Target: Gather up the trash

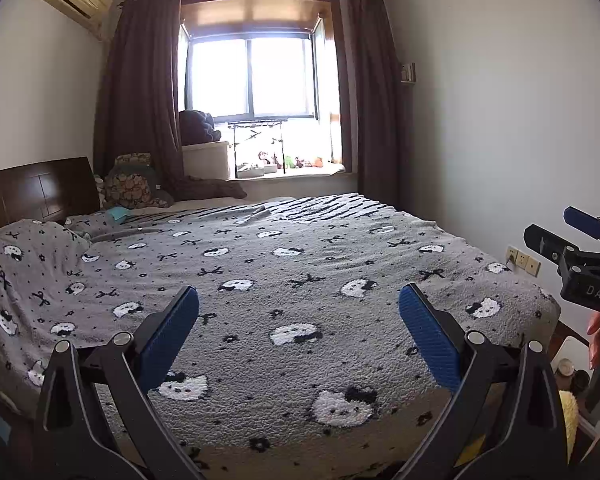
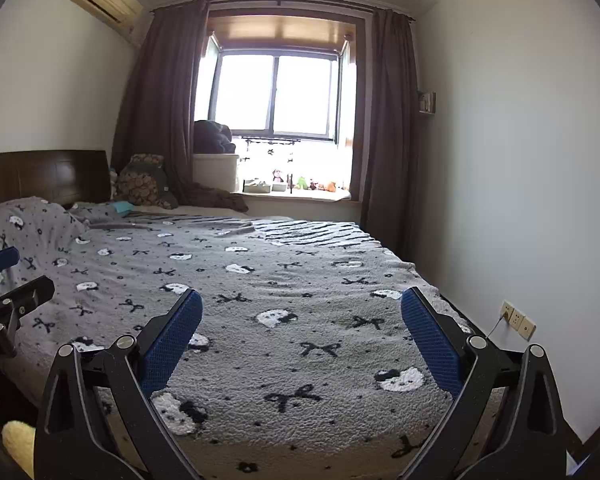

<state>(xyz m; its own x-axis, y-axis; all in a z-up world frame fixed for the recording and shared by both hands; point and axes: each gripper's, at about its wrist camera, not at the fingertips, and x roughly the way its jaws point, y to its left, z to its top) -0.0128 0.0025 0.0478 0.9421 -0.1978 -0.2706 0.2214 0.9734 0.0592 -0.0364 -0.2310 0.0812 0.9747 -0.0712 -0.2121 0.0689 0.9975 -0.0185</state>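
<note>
My left gripper [image 1: 299, 295] is open and empty, held above the foot of a bed with a grey cat-and-bow blanket [image 1: 292, 264]. My right gripper [image 2: 301, 298] is open and empty too, over the same blanket [image 2: 284, 276] further right. The right gripper also shows at the right edge of the left wrist view [image 1: 576, 236]. The left gripper shows at the left edge of the right wrist view [image 2: 8, 280]. A small turquoise item [image 1: 118, 213] lies near the pillows; it also shows in the right wrist view [image 2: 122, 207]. I cannot tell what it is.
A dark wooden headboard [image 1: 36, 192] stands at the left. Patterned cushions [image 1: 134, 186] and dark cloth sit by the curtains. A windowsill [image 1: 292, 168] holds small toys and a white box. Wall sockets [image 2: 518, 319] are low on the right wall. Something yellow and fluffy [image 1: 570, 412] lies beside the bed.
</note>
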